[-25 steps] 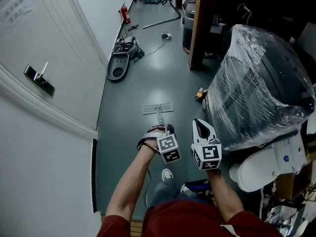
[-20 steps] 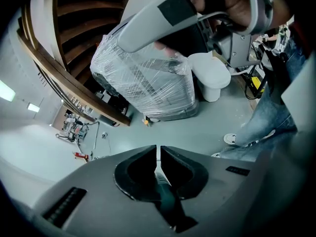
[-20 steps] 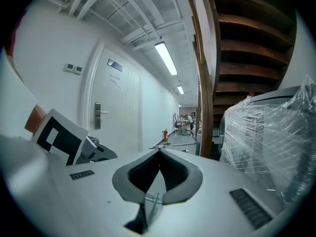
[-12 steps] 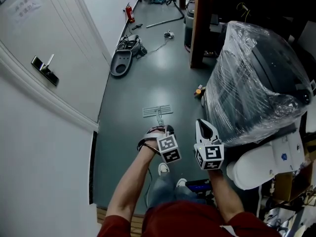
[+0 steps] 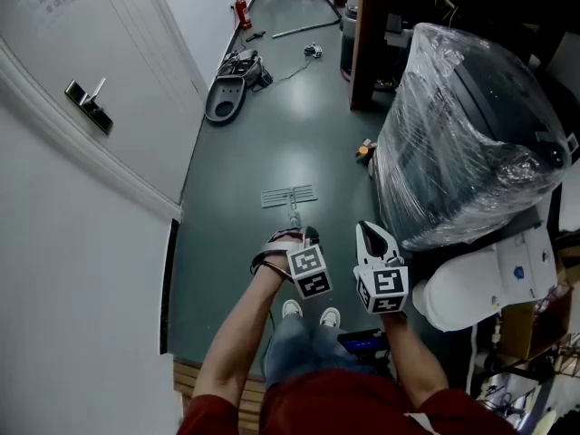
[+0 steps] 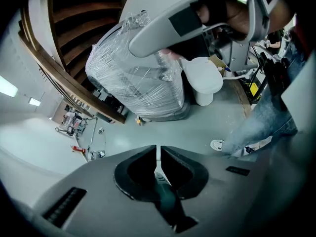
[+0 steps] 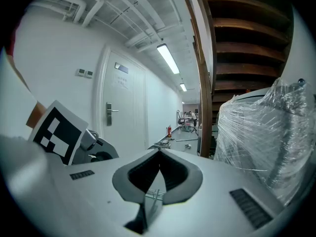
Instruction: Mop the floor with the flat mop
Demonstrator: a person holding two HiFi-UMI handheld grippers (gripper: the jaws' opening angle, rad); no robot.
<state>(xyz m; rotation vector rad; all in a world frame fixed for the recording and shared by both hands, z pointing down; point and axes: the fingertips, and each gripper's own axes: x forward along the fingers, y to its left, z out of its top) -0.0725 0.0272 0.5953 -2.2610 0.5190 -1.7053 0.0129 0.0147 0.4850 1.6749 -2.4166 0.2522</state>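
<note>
The flat mop head [image 5: 288,196] lies on the grey-green floor [image 5: 236,243] just ahead of my grippers, its thin handle [image 5: 294,217] rising toward me. My left gripper [image 5: 306,236] is shut on that handle; in the left gripper view the dark grip [image 6: 165,194] runs between the closed jaws of the left gripper [image 6: 158,148]. To its right, my right gripper [image 5: 364,229] points forward, apart from the handle. In its own view the right gripper [image 7: 159,151] has jaw tips that meet, and the mop head [image 7: 154,194] shows small through the hollow behind them.
A bulky plastic-wrapped load [image 5: 462,125] and a white rounded object [image 5: 471,284] crowd the right side. A white door [image 5: 88,105] and wall run along the left. Farther down the corridor lie a grey machine [image 5: 227,98], a small orange item [image 5: 362,150] and a wooden post [image 5: 365,34].
The corridor floor and its objects have slid away up the picture while the mop head kept its place before the grippers. Both shoes now stand side by side below the grippers.
</note>
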